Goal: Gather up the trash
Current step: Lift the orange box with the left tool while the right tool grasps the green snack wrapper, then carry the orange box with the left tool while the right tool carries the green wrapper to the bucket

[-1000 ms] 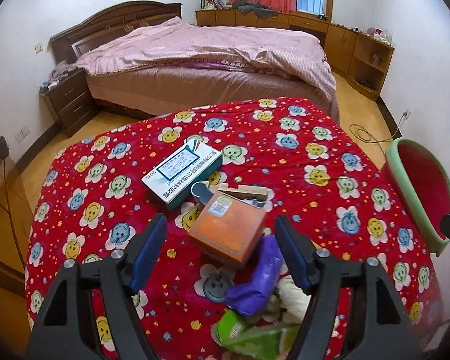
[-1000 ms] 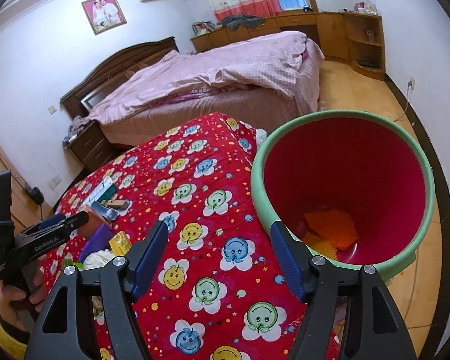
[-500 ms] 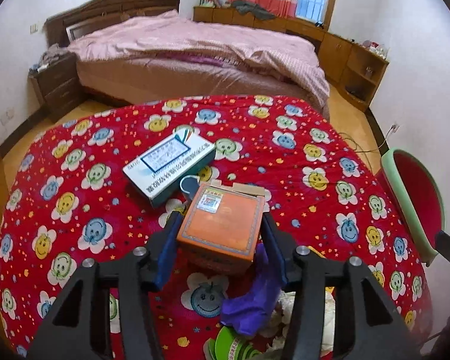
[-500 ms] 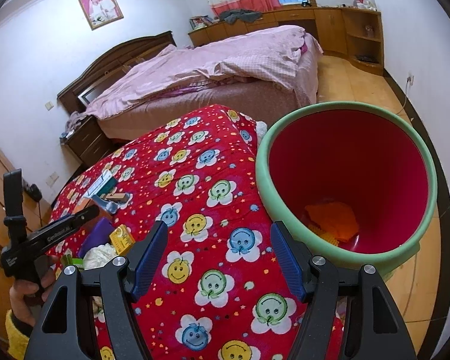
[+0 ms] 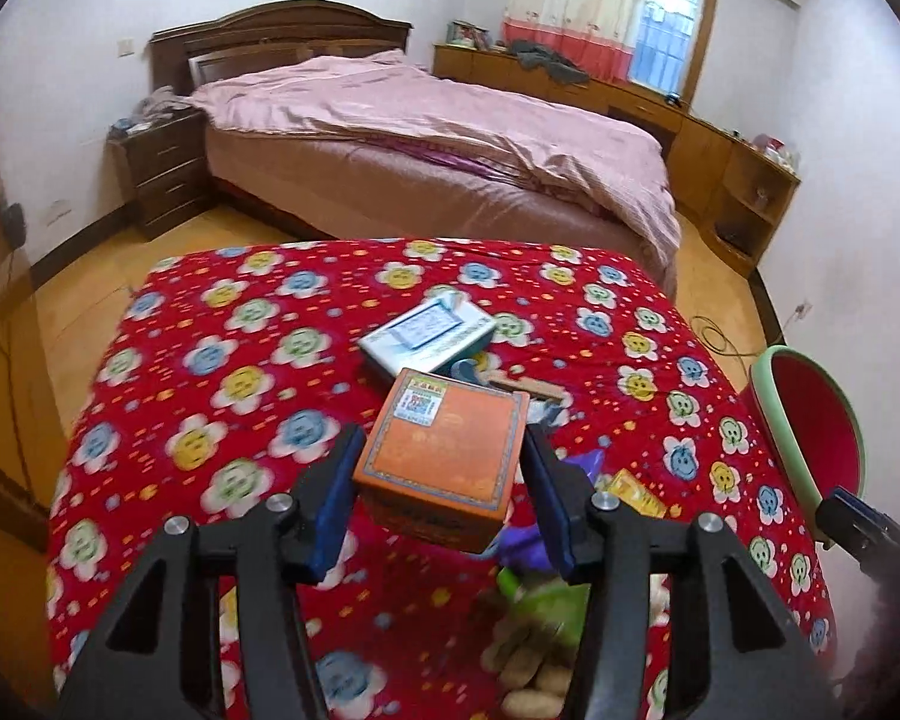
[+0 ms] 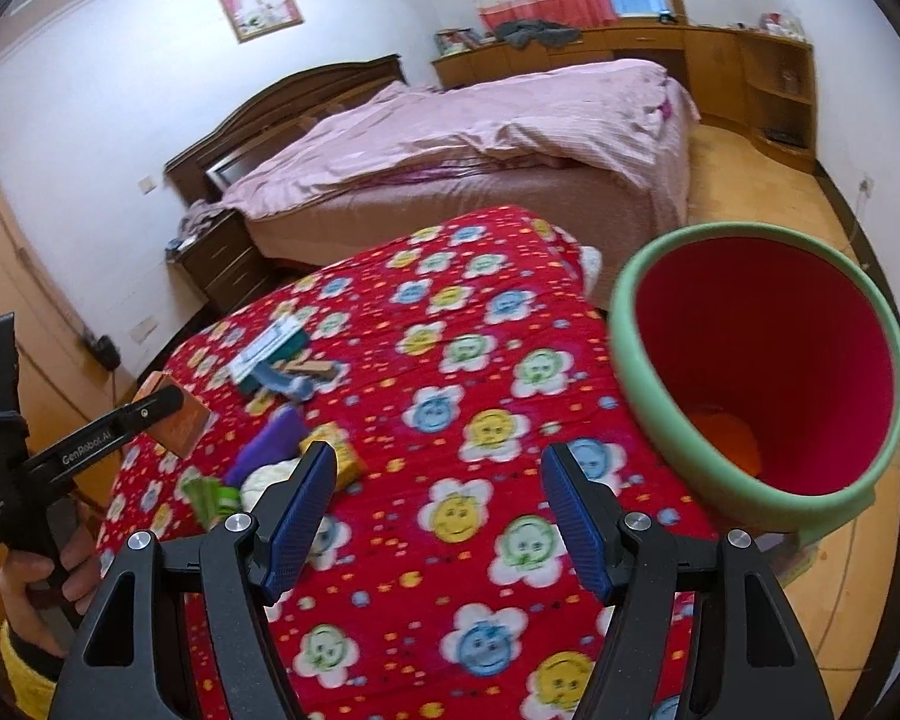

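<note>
showing only rightward: orange trash (image 6: 723, 435) inside bin (image 6: 660, 420).

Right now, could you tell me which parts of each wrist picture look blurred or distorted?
Left wrist view: the orange box between the fingers is fairly sharp; the floral cloth and nearest litter smear. Right wrist view: cloth and red bin are soft. Both bend straight lines and darken at the corners.

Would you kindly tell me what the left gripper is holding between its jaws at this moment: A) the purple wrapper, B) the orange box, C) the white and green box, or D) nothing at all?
B: in the left wrist view the orange box sits clamped between the jaws of the left gripper, raised off the red flowered cloth, while the white and green box lies on the cloth beyond it.
</note>
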A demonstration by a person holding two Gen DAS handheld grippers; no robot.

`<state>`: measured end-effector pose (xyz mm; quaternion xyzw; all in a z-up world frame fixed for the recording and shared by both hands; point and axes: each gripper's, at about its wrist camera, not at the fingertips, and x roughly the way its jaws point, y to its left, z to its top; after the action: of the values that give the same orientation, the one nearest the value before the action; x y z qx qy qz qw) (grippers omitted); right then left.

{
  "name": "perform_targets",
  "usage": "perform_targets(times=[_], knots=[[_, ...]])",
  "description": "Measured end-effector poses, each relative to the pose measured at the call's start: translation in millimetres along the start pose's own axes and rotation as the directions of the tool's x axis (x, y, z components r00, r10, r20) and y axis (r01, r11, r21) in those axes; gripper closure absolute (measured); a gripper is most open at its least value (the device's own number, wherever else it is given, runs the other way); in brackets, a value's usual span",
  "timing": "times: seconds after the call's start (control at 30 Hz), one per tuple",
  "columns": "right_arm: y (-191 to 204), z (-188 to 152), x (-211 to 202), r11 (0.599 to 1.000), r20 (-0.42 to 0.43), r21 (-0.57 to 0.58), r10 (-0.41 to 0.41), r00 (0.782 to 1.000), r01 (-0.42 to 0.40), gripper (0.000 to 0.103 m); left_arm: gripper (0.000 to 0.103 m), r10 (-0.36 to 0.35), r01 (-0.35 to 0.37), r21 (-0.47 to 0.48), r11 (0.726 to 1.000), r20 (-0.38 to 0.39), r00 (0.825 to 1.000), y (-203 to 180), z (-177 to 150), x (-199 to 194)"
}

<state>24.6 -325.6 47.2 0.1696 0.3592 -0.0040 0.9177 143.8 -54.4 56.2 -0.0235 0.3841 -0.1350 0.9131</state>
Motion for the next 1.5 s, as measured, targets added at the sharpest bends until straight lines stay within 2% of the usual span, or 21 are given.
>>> perform_targets(times=[0.33, 0.7, 0.73, 0.87, 1.1, 1.17, 1.23, 1.5], knots=[[52.2, -8.5, 1.1, 0.991, -0.020, -0.113, 0.069, 0.997, -0.071, 0.031, 0.049, 0.085, -0.084, -0.082, 0.993, 0.010, 0.996, 34.5, -31.8, -42.0], [99.4, -35.2, 23.4, 0.968, -0.115, -0.182, 0.151, 0.982, -0.170, 0.031, 0.049, 0.106, -0.106, -0.155, 0.982, -0.007, 0.994, 62.4, -66.7, -64.4], [103.0, -38.1, 26.3, 0.967, -0.124, -0.185, 0.154, 0.980, -0.176, 0.033, 0.049, 0.106, -0.106, -0.160, 0.981, -0.008, 0.994, 64.8, -69.0, -65.1], [118.4, -49.4, 40.5, 0.956, -0.168, -0.222, 0.154, 0.974, -0.190, 0.054, 0.049, 0.104, -0.104, -0.183, 0.978, -0.012, 0.995, 75.6, -79.6, -67.9], [133.7, -60.0, 60.0, 0.950, -0.189, -0.265, 0.116, 0.975, -0.165, 0.062, 0.049, 0.092, -0.095, -0.211, 0.973, -0.024, 0.995, 89.4, -94.7, -69.1], [134.5, -59.7, 63.8, 0.952, -0.185, -0.269, 0.099, 0.978, -0.147, 0.081, 0.049, 0.088, -0.092, -0.220, 0.971, -0.027, 0.996, 91.8, -96.9, -69.7], [134.6, -59.3, 66.2, 0.952, -0.181, -0.271, 0.093, 0.979, -0.140, 0.090, 0.049, 0.082, -0.085, -0.223, 0.971, -0.022, 0.996, 92.6, -99.0, -72.2], [133.4, -57.3, 44.3, 0.954, -0.113, -0.258, 0.125, 0.986, -0.151, 0.095, 0.049, 0.079, -0.076, -0.223, 0.972, 0.006, 0.997, 93.1, -102.5, -87.0]])
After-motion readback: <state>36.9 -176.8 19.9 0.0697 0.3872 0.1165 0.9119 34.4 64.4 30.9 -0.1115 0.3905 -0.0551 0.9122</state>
